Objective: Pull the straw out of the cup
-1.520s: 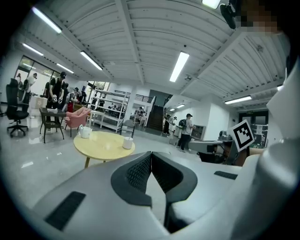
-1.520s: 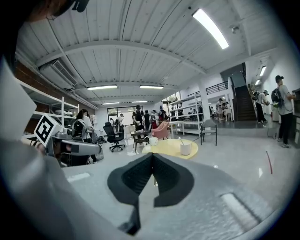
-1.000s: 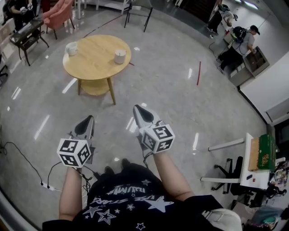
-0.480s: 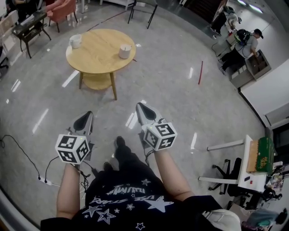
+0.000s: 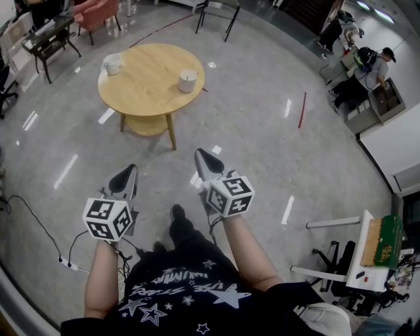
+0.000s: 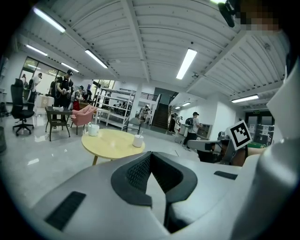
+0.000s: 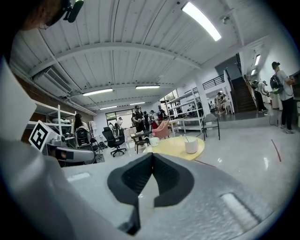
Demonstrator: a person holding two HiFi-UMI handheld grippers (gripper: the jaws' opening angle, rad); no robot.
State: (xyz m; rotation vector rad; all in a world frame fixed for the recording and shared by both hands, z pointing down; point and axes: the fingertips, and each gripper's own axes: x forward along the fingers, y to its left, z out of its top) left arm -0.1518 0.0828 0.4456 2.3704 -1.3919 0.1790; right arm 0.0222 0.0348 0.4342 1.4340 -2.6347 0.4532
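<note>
A white cup (image 5: 188,81) stands near the right edge of the round yellow table (image 5: 147,92), several steps ahead of me. The right gripper view shows the same cup (image 7: 191,146) with a thin straw (image 7: 187,138) leaning out of it. In the left gripper view the cup (image 6: 138,140) is small and far off. My left gripper (image 5: 125,177) and right gripper (image 5: 199,157) hang over the floor well short of the table. Both are shut and hold nothing; the jaws meet at their tips in each gripper view.
A second white mug (image 5: 113,63) sits at the table's far left. Behind it are a pink armchair (image 5: 98,13), a dark side table (image 5: 46,36) and a black chair (image 5: 220,10). A cable (image 5: 39,230) runs along the floor at left. People (image 5: 371,69) stand at the far right.
The person has stepped forward, one foot now ahead. Both grippers have shifted a little toward the table and stayed shut.
</note>
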